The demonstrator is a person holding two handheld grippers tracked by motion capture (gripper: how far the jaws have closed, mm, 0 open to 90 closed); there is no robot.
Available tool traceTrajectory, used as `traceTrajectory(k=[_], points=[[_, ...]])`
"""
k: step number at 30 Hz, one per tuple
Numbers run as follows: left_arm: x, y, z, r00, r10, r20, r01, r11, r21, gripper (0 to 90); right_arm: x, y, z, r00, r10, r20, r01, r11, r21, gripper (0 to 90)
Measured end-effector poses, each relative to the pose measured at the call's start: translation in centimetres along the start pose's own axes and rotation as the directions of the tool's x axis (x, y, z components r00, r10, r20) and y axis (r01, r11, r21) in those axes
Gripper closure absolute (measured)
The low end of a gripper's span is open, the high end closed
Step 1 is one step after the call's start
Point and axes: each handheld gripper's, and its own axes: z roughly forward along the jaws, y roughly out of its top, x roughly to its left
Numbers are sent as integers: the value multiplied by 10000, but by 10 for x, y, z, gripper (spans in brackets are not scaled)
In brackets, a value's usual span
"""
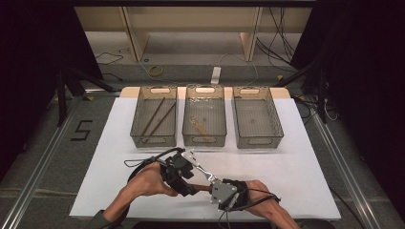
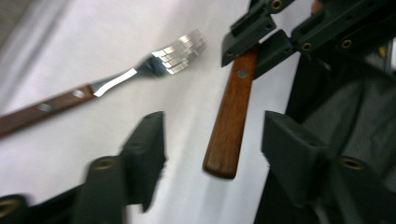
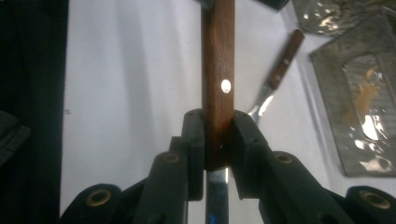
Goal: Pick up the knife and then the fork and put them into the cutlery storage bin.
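Low in the right gripper view, the right gripper (image 3: pixel 217 140) clamps a smooth, riveted wooden handle (image 3: pixel 218 70). The left gripper (image 2: pixel 212 140) gapes around its free end, untouching; a steel fork (image 2: pixel 112 84) lies upper left.

Three baskets (image 1: pixel 205 119) stood in a row at the back of the desk (image 1: pixel 296 162); before them a fork (image 2: pixel 116 79) lay beside both tools.

Three wire baskets (image 1: pixel 154 139) sit in a row on the white table (image 1: pixel 110 157). A fork (image 2: pixel 140 70) lies flat on the table.
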Motion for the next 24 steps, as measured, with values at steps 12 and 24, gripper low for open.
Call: traceTrajectory(k=[12, 24], points=[[16, -16, -10, 9925, -895, -833, 709, 9764, -2041, 226, -41, -20, -21, 9707, 2340, 541, -2313, 9715, -509, 775], [24, -48, -16, 9720, -1897, -1385, 1341, 9324, -3356, 201, -100, -36, -42, 8449, 5312, 633, -5189, 8426, -1443, 774]])
